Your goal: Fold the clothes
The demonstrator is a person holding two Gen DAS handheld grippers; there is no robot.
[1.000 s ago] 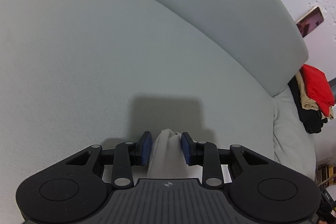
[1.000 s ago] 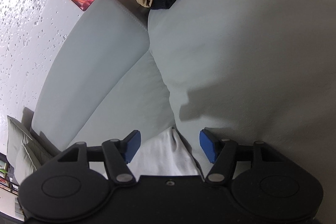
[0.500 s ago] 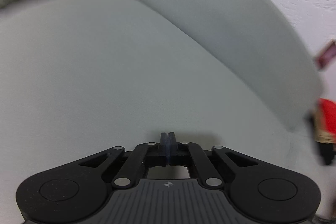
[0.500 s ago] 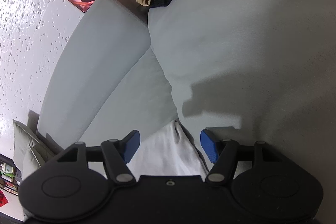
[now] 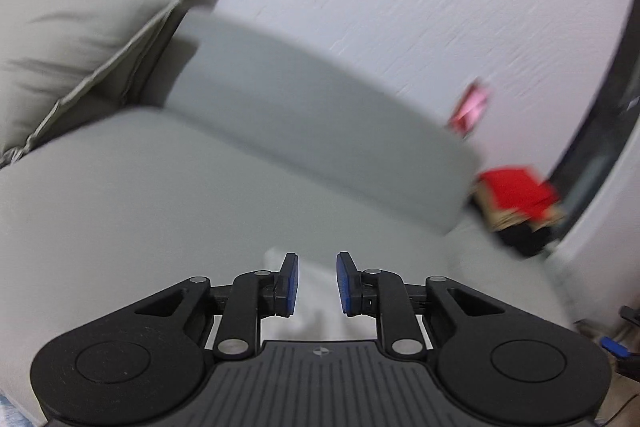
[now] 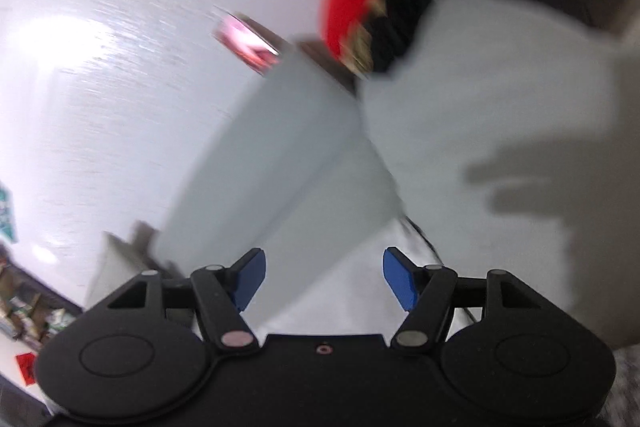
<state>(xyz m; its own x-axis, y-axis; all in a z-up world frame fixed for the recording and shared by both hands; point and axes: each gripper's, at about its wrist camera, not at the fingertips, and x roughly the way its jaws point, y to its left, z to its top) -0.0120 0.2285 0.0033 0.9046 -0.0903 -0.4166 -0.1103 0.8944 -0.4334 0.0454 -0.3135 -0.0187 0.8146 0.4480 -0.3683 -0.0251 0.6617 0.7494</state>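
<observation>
Left hand-held gripper (image 5: 316, 283) and right hand-held gripper (image 6: 324, 277): both opening, gripping nothing. One white garment (image 5: 316, 311) below, one clothes pile (image 5: 516, 203) far right. No legible writing.

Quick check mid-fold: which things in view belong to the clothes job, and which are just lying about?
Job:
white garment below the opening left tool
stacked clothes, red on top
right tool, also opening

Lying about:
throw pillows
pink-screened phone
sofa

The sofa (image 5: 168, 195) wears matt grey woven cloth; the wall (image 5: 400, 7) is rough white plaster. Each hand-held gripper (image 5: 316, 283) is matt black plastic with blue pads (image 5: 290, 279).
</observation>
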